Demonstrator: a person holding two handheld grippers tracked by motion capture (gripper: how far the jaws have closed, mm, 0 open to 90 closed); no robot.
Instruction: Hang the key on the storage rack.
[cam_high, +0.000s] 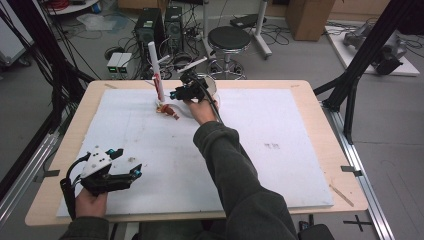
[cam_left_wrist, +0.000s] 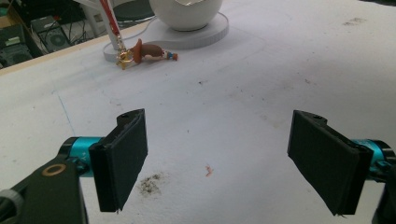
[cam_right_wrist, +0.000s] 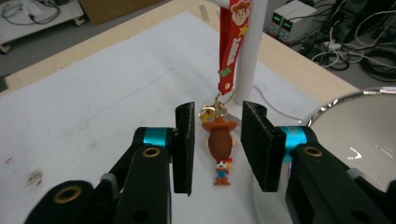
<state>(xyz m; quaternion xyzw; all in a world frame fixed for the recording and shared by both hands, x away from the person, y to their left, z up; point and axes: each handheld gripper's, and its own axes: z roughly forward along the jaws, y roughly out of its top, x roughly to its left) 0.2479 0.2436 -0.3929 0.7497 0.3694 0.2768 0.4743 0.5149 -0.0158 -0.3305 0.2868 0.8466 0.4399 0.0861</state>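
Note:
A small cowboy keychain figure (cam_right_wrist: 220, 144) with a brown hat lies on the white mat (cam_high: 150, 140), clipped to a red strap (cam_right_wrist: 231, 46) that hangs from an upright white pole (cam_right_wrist: 250, 51). My right gripper (cam_right_wrist: 218, 112) is open, its jaws standing either side of the figure with a gap on each side. In the high view that gripper (cam_high: 176, 94) is at the far middle of the table, just beside the figure (cam_high: 167, 110). My left gripper (cam_high: 127, 162) rests near the front left, wide open and holding nothing (cam_left_wrist: 219, 140). It faces the distant figure (cam_left_wrist: 149, 51).
A white bowl (cam_left_wrist: 187, 11) on a round white base (cam_left_wrist: 205, 35) stands just right of the pole; its shiny rim (cam_right_wrist: 327, 105) is close to my right jaw. Beyond the table's far edge are a stool (cam_high: 229, 37), computers and cables.

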